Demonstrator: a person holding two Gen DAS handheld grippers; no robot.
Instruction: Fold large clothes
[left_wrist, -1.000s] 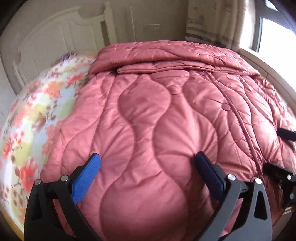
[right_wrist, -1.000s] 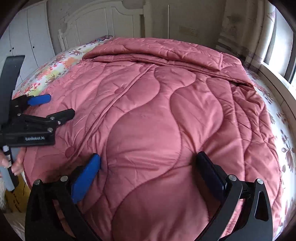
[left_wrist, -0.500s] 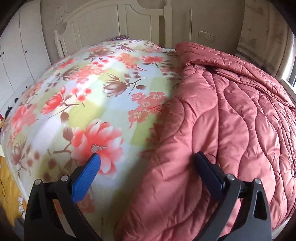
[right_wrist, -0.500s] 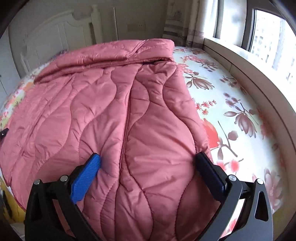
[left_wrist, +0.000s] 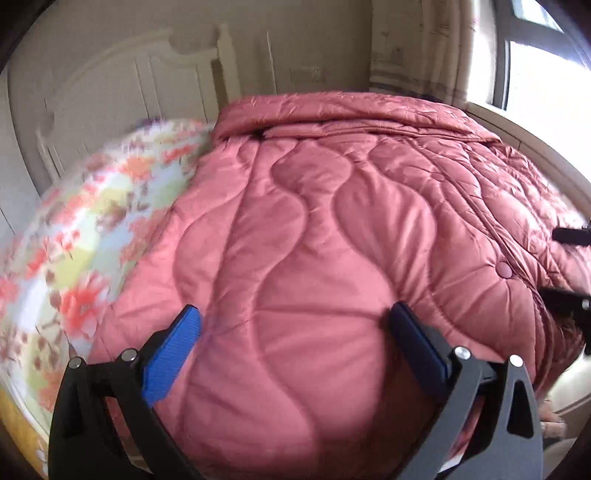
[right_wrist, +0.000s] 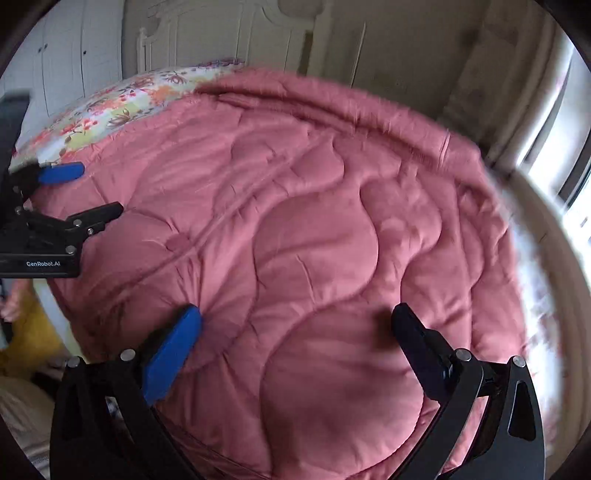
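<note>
- Left wrist view: fabric is the trouble here. My left claw (left_wrist: 293, 332) hangs with its blue pads spread wide and nothing between them, above the pink quilted garment (left_wrist: 332, 229), which lies flat across the bed (left_wrist: 66, 236) and reaches the foot edge nearest me.
- The cloth is thick, puffy and looks slick, so I judge a shallow pinch could catch only the top layer and slip off as I lift.
- The garment's left edge lies along the bare floral sheet; if I close too far in from that edge I may bunch the padding rather than get a clean fold line.
- The snap button (left_wrist: 504, 270) sits near the right side by the seam; a pad closing on it would grip badly.
- This view is blurred on the left, so I cannot judge the edge exactly.
- Right wrist view: my right claw (right_wrist: 295, 334) is likewise spread and empty, over the garment's near part.
- My left claw shows at the bed's left edge; if the two lift unevenly, the heavy garment could skew or slide off the foot edge.
- The folded band by the headboard (right_wrist: 236, 33) could unroll if I drag instead of lift.
</note>
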